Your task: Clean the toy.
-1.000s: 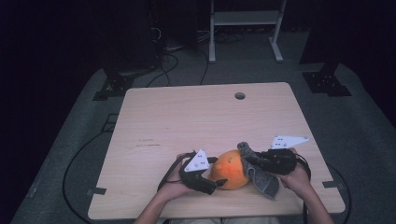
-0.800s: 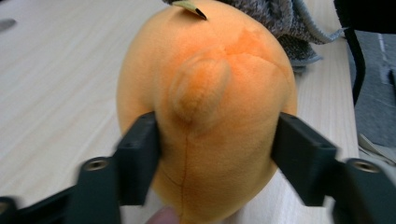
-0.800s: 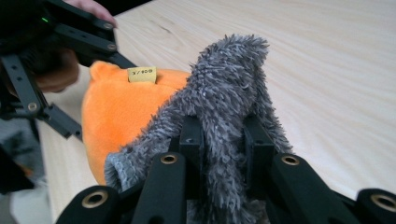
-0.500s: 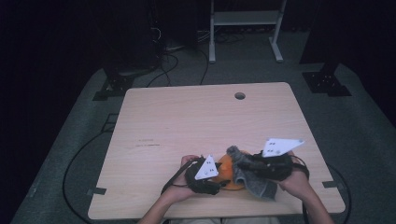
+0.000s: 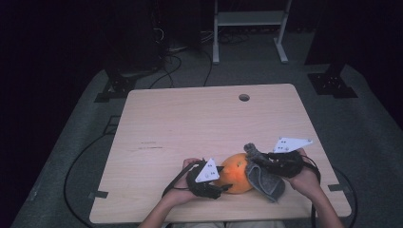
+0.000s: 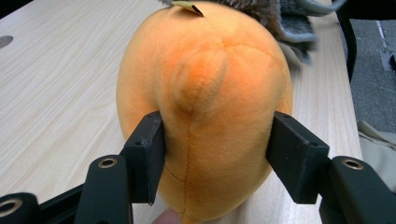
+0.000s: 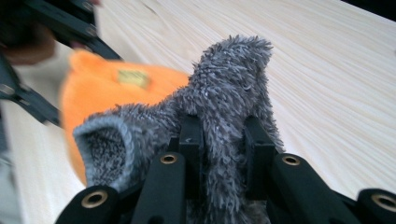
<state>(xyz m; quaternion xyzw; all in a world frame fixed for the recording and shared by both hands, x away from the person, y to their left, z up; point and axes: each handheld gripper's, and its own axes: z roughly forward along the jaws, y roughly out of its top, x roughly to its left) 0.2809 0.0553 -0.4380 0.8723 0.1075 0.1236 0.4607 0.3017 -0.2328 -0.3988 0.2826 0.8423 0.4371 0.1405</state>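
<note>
Here, both grippers grip one orange-and-grey plush toy at the near edge of the table (image 5: 190, 118).

The left gripper (image 5: 223, 187), whose jaws have just been closing, clamps the orange plush body (image 6: 205, 107) between its pads. Beyond that body, the right gripper (image 5: 254, 164) pinches the grey furry piece (image 7: 233, 88) tight between its nearly closed jaws, with the orange body just left of them.

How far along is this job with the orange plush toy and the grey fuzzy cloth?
Done: the left tongs have just closed onto the orange plush toy, and the right tongs pinch the grey fuzzy cloth. In hand: the cloth drapes against the toy. Left: apparently finishing whatever the cloth does there.
</note>
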